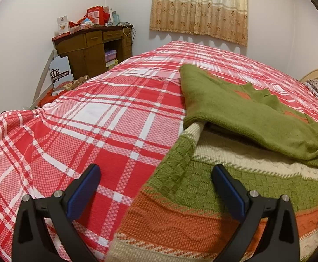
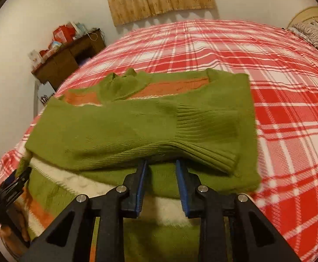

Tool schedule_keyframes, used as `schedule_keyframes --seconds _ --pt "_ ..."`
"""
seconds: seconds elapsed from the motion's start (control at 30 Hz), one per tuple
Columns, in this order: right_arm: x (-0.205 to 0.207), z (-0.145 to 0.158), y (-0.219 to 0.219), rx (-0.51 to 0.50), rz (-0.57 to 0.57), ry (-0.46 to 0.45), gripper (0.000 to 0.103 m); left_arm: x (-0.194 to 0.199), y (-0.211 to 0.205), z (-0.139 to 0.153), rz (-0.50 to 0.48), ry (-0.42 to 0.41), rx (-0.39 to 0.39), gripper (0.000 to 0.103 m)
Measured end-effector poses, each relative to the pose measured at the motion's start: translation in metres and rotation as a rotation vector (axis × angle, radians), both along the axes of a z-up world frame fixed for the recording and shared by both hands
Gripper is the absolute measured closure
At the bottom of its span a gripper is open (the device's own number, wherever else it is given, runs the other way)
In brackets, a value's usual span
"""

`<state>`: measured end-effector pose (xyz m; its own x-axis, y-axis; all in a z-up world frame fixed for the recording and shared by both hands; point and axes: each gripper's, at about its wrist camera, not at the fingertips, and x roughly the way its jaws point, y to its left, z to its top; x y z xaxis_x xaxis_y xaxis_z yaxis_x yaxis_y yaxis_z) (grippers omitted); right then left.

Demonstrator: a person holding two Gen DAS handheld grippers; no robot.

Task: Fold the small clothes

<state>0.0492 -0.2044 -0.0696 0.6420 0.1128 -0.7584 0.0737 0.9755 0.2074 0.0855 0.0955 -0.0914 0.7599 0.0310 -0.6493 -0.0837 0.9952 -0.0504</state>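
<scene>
Sweater: a small knitted sweater (image 1: 202, 192) with green, orange and cream stripes lies flat on the bed.
Sleeve: one green sleeve (image 2: 137, 135) is folded across the sweater's body, with its ribbed cuff toward the right in the right wrist view.
Right tool: the right tool (image 2: 161, 163) has its two blue fingers a little apart, with the tips at the near edge of the sleeve. I cannot tell if they pinch any cloth.
Left tool: the left tool (image 1: 155, 170) has its fingers wide apart above the sweater's left edge and holds nothing.
Bed: the bed (image 1: 82, 118) has a red and white checked cover.
Desk: a brown desk (image 1: 89, 50) with boxes on top stands in the corner.
Curtain: a yellow curtain (image 1: 199, 8) hangs on the wall behind the bed.
</scene>
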Motion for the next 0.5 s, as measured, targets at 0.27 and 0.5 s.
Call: schedule_keyframes --seconds 0.27,0.5 --pt "-0.115 0.087 -0.023 -0.188 -0.133 -0.271 0.074 0.0 0.0 0.0 0.0 0.004 0.0 0.0" --pt "-0.23 0.148 -0.032 -0.287 -0.231 -0.486 0.001 0.001 0.001 0.001 -0.013 0.03 -0.001 0.0"
